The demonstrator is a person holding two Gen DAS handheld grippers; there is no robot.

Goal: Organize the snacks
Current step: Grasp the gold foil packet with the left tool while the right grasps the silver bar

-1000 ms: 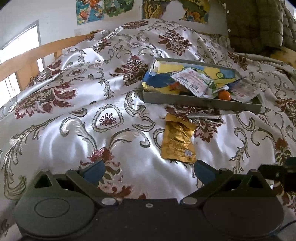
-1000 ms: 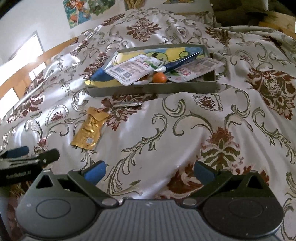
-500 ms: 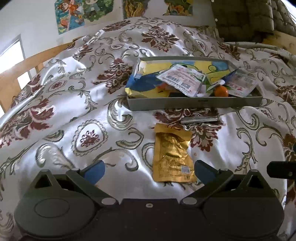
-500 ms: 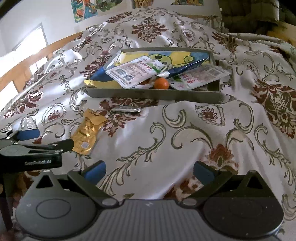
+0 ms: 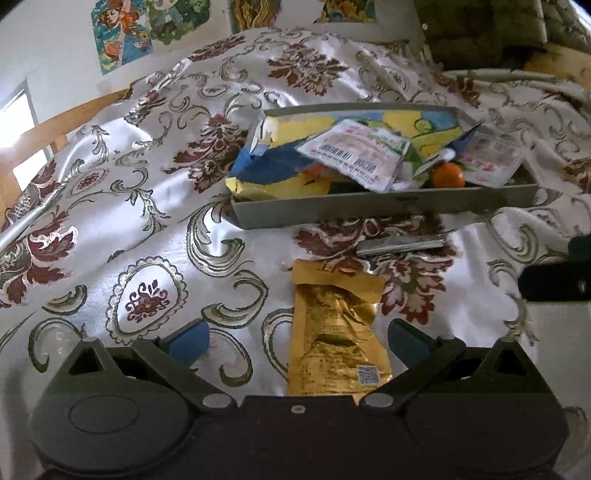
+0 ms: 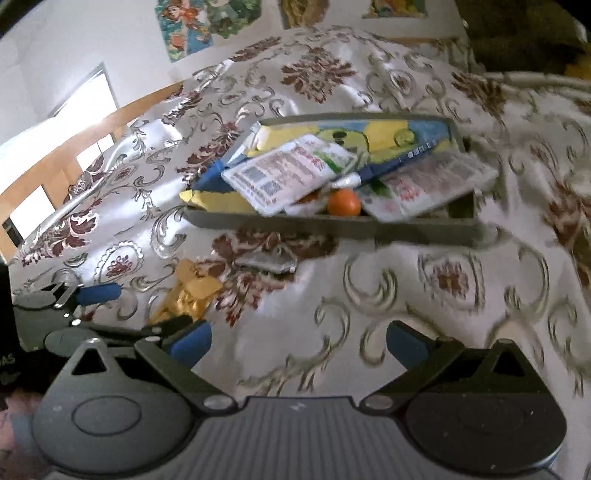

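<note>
A gold snack packet [image 5: 336,332] lies flat on the patterned cloth, between the blue pads of my open left gripper [image 5: 297,338]. It also shows in the right wrist view [image 6: 186,295]. A thin silver packet [image 5: 400,245] lies just beyond it, in front of a grey tray [image 5: 369,212]. The tray holds a yellow-blue bag [image 5: 280,147], white packets [image 5: 354,155] and a small orange [image 5: 447,174]. My right gripper [image 6: 297,341] is open and empty over bare cloth, to the right of the left gripper [image 6: 99,299].
The floral satin cloth [image 5: 147,221] covers the whole surface. A wooden rail [image 5: 74,118] runs along the far left. Posters [image 5: 125,33] hang on the back wall. Dark cushions [image 5: 480,37] sit at the back right.
My left gripper has moved forward and right, so the gold packet now lies between its pads. My right gripper has swung closer to the tray and the left gripper.
</note>
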